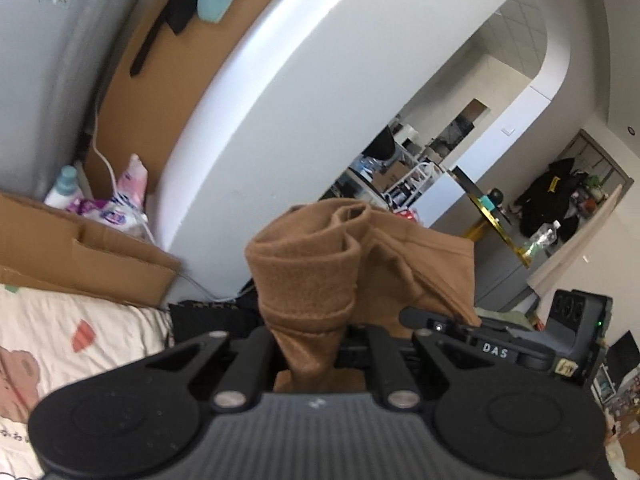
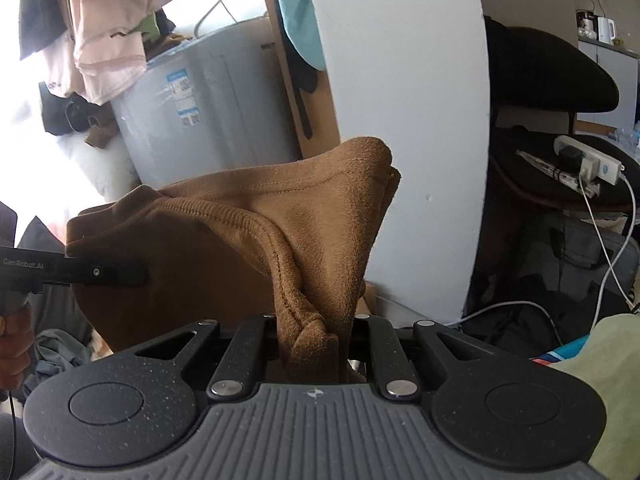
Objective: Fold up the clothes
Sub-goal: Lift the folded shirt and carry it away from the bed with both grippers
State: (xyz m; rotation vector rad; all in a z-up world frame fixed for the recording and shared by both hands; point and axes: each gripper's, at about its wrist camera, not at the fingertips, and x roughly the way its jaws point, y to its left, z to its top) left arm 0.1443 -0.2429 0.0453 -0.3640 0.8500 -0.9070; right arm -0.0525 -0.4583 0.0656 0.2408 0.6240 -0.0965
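Left wrist view puts a broad white curved panel [image 1: 288, 92] across most of the background, with a brown board [image 1: 160, 64] beside it and a grey appliance [image 1: 36, 80] at the far left edge. Below those, an open cardboard box [image 1: 92, 256] rests on a sheet with a printed pattern [image 1: 72, 340]; bottles and small packets [image 1: 116, 204] stand in the box. Closer in, the brown garment [image 1: 316, 272] rises in a bunched, rolled column straight out of the left gripper [image 1: 308, 344], whose jaws are clamped tight on the cloth, so the fabric is lifted clear of the bed. Just to the right, touching the garment's hanging edge, is the other black tool marked DAS [image 1: 496, 350]. Right wrist view shows the same white panel [image 2: 404, 120] and the grey appliance [image 2: 200, 112], with pale clothes [image 2: 108, 28] hanging above it. A dark chair [image 2: 552, 76] carries a white power strip [image 2: 588, 160] on its seat. The brown garment [image 2: 260, 232] spreads wide here, a stitched seam running down into the right gripper [image 2: 316, 340], which is pinched closed on a gathered fold. At the left edge the left gripper [image 2: 104, 272] pokes against the cloth, held by a hand [image 2: 12, 344].
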